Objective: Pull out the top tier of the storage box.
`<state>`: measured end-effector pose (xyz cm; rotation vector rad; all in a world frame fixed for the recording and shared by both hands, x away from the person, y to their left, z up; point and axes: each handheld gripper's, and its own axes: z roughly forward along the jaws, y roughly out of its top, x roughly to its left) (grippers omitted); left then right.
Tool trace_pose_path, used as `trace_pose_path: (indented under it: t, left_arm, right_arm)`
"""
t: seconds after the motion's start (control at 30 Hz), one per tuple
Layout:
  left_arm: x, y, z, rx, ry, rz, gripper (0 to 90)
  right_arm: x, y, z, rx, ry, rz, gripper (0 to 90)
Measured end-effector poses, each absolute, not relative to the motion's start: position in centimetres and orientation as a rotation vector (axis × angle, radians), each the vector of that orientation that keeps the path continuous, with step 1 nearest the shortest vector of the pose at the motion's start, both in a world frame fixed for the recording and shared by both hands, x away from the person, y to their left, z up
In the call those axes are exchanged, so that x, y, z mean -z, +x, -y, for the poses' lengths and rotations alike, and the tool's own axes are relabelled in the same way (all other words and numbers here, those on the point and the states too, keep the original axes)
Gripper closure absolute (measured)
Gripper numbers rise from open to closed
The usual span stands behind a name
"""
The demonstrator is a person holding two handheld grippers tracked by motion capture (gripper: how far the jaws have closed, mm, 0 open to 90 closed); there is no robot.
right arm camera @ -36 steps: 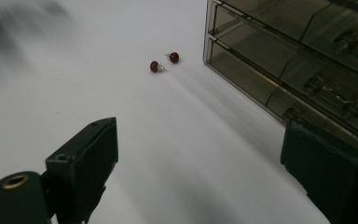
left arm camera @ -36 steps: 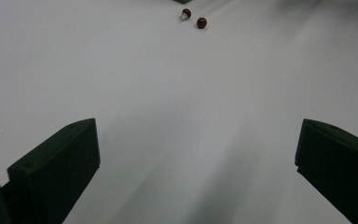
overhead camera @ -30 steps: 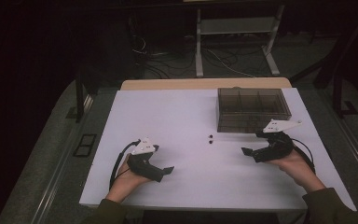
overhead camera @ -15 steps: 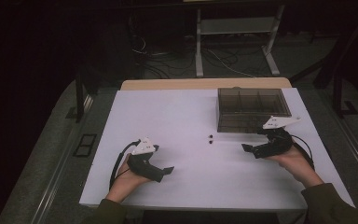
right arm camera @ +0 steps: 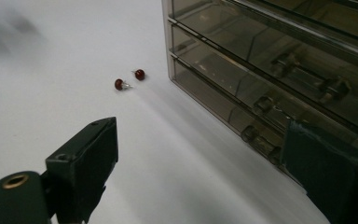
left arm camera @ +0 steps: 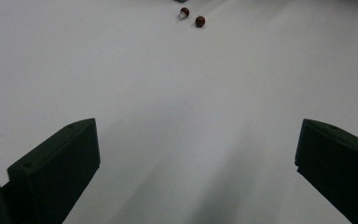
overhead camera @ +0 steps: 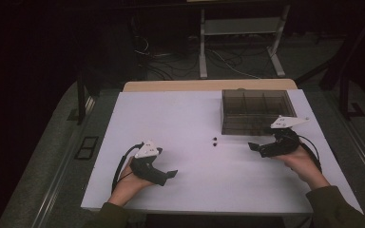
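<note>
Both tongs stand spread wide and hold nothing. On the near left of the white table (overhead camera: 195, 118), the left gripper (overhead camera: 171, 174) rests low in the person's hand, well apart from everything else. At the right, the right gripper (overhead camera: 252, 146) hovers just in front of a smoky clear drawer box (overhead camera: 256, 111), aimed toward two small red earrings (overhead camera: 215, 141) lying side by side on the bare table between the grippers, near the box's left corner. Nothing appears picked up or stowed so far; judging by this, the work is barely begun, with both earrings left to grasp and place.
</note>
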<state>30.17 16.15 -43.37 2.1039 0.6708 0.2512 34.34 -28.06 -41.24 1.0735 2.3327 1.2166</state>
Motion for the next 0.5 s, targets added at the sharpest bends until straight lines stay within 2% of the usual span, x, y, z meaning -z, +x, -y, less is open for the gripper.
trace_pose_path:
  t: [0.5]
  left_arm:
    - [43.3, 30.2, -16.2, -0.245, 2.101, -0.680, 0.0]
  right_arm:
    - [41.5, 34.9, 29.5, -1.216, 1.107, -2.272, 10.5]
